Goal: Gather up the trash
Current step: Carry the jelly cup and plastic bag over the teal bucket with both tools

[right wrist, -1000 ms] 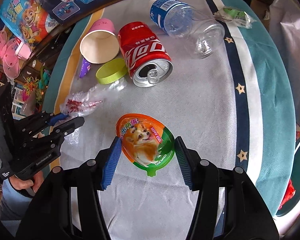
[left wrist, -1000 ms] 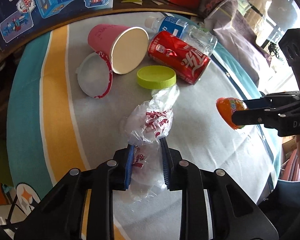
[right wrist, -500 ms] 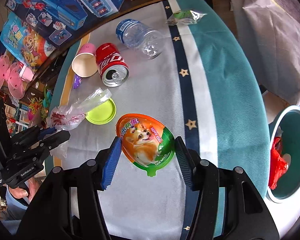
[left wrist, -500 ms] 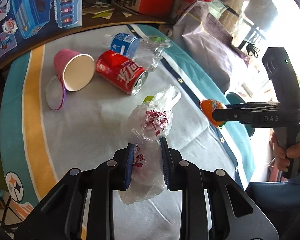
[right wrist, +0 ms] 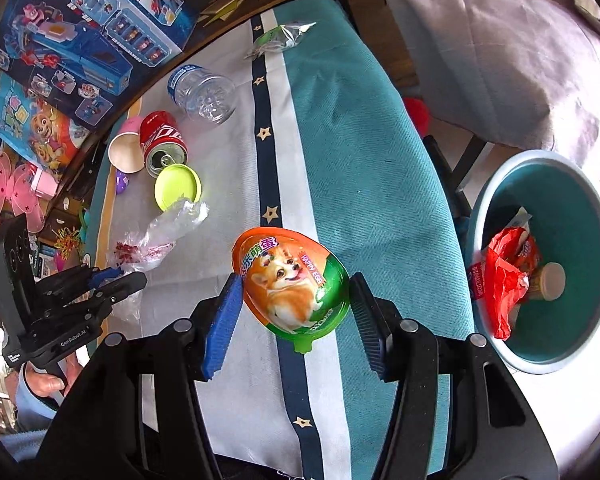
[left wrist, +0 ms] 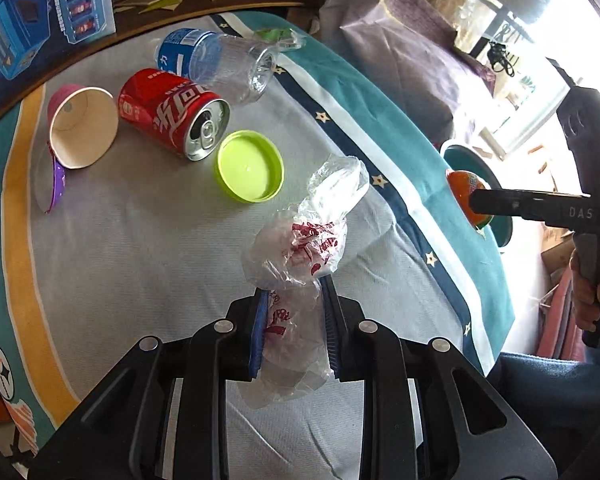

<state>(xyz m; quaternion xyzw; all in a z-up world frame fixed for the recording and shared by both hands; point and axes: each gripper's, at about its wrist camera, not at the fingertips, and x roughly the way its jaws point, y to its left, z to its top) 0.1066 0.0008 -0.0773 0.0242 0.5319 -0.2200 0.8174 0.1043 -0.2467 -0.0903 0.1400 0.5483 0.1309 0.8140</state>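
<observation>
Your right gripper [right wrist: 294, 314] is clamped on the orange-and-green egg-shaped plastic capsule with a corgi print [right wrist: 290, 282], held above the cloth's teal band, beside the teal round bin [right wrist: 500, 356]. Your left gripper [left wrist: 294, 328] pinches the crumpled clear plastic bag with red print [left wrist: 300, 248] over the grey tablecloth [left wrist: 140, 248]. Step in hand: carry to bin. Next: bring the egg over the bin opening, part the jaws; the bag follows. Red can [left wrist: 172, 114] and lime lid [left wrist: 249, 171] remain.

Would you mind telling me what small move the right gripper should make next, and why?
Probably carry on sideways until it is over the teal bin, then open. The right gripper holds the egg-shaped wrapper above the tablecloth, short of the bin's rim.
</observation>
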